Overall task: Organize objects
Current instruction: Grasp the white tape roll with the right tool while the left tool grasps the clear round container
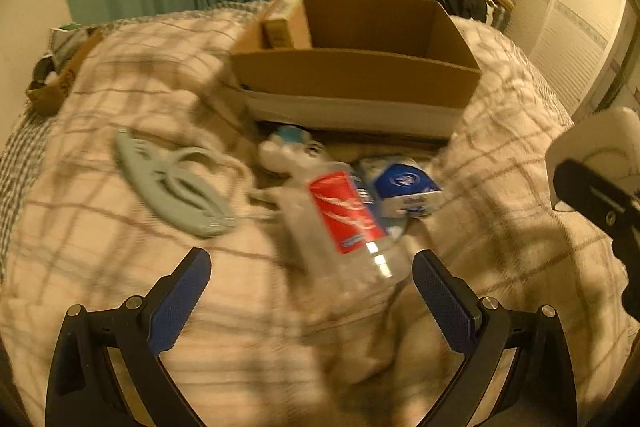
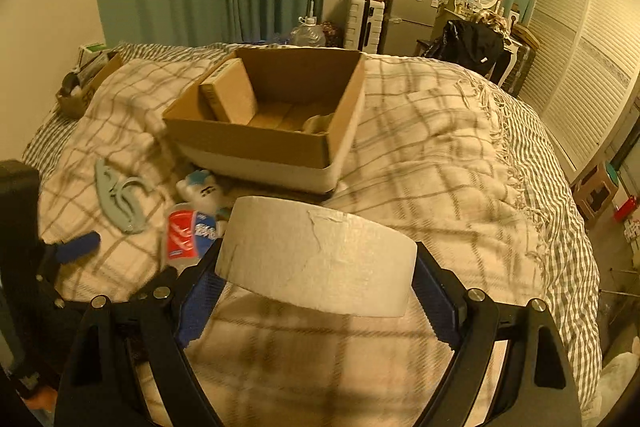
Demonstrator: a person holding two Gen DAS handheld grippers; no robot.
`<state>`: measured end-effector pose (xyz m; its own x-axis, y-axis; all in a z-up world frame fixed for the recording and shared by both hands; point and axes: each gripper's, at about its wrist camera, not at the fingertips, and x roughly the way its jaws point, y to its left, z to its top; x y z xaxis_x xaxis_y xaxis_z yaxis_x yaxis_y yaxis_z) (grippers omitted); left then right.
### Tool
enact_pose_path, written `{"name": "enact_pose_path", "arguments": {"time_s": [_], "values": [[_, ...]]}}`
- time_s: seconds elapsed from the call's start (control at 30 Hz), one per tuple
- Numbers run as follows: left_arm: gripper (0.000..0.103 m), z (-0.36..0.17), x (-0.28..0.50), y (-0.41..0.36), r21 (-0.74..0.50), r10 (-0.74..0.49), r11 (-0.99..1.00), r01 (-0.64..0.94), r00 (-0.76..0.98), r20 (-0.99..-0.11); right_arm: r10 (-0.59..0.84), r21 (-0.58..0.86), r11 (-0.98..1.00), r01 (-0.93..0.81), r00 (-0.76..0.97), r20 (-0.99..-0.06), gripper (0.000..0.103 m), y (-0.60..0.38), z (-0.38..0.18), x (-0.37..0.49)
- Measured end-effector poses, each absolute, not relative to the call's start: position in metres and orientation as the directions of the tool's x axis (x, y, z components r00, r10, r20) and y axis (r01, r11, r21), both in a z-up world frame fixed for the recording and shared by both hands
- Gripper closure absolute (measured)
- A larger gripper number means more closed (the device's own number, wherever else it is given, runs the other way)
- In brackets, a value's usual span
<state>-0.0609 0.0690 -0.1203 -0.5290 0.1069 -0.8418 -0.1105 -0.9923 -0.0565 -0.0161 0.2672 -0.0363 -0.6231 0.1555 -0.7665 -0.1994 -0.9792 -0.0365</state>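
Note:
My right gripper point(image 2: 316, 291) is shut on a white toilet paper roll point(image 2: 316, 259), held above the plaid blanket in front of the open cardboard box point(image 2: 248, 143). It also shows at the right edge of the left wrist view point(image 1: 592, 155). My left gripper point(image 1: 312, 279) is open and empty just short of a clear plastic bottle with a red label point(image 1: 344, 215), which lies on the blanket. A blue and white packet point(image 1: 404, 187), a small white and blue toy point(image 1: 288, 147) and a pale blue hanger point(image 1: 176, 183) lie near the bottle. The box point(image 1: 356, 79) holds a yellow carton point(image 1: 284, 23).
The plaid blanket point(image 2: 432, 163) covers the bed. A small box of clutter point(image 2: 84, 83) sits at the bed's far left. A fridge, suitcase and chair with dark clothes point(image 2: 472, 47) stand beyond the bed. Louvred doors point(image 2: 576, 75) run along the right.

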Motion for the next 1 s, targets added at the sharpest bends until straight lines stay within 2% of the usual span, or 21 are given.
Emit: {"name": "enact_pose_path", "arguments": {"time_s": [0.1,0.27,0.33,0.43,0.5,1.0], "values": [[0.001,-0.131,-0.070,0.082,-0.071,0.119,-0.991,-0.114,-0.501,-0.857,0.147,-0.022,-0.979,-0.204,-0.624,-0.767,0.016,0.278,-0.042,-0.020],[0.015,-0.155,-0.085,0.095,-0.052,0.097,-0.992,-0.114,-0.443,-0.891,0.117,0.015,-0.979,-0.204,-0.618,-0.777,0.016,0.288,-0.054,-0.023],[0.016,-0.165,-0.088,0.095,-0.060,0.102,-0.992,-0.112,-0.420,-0.902,0.105,0.026,-0.980,-0.199,-0.616,-0.781,0.016,0.289,-0.057,-0.024],[0.024,-0.168,-0.090,0.092,-0.080,0.119,-0.991,-0.110,-0.417,-0.901,0.096,0.032,-0.980,-0.195,-0.613,-0.784,0.016,0.288,-0.061,-0.024],[0.025,-0.167,-0.089,0.089,-0.095,0.133,-0.989,-0.110,-0.420,-0.898,0.098,0.031,-0.980,-0.195,-0.614,-0.783,0.016,0.286,-0.061,-0.023],[0.037,-0.094,-0.038,0.059,-0.123,0.178,-0.984,-0.132,-0.597,-0.782,0.120,-0.006,-0.985,-0.171,-0.671,-0.732,0.016,0.250,-0.017,0.014]]}}
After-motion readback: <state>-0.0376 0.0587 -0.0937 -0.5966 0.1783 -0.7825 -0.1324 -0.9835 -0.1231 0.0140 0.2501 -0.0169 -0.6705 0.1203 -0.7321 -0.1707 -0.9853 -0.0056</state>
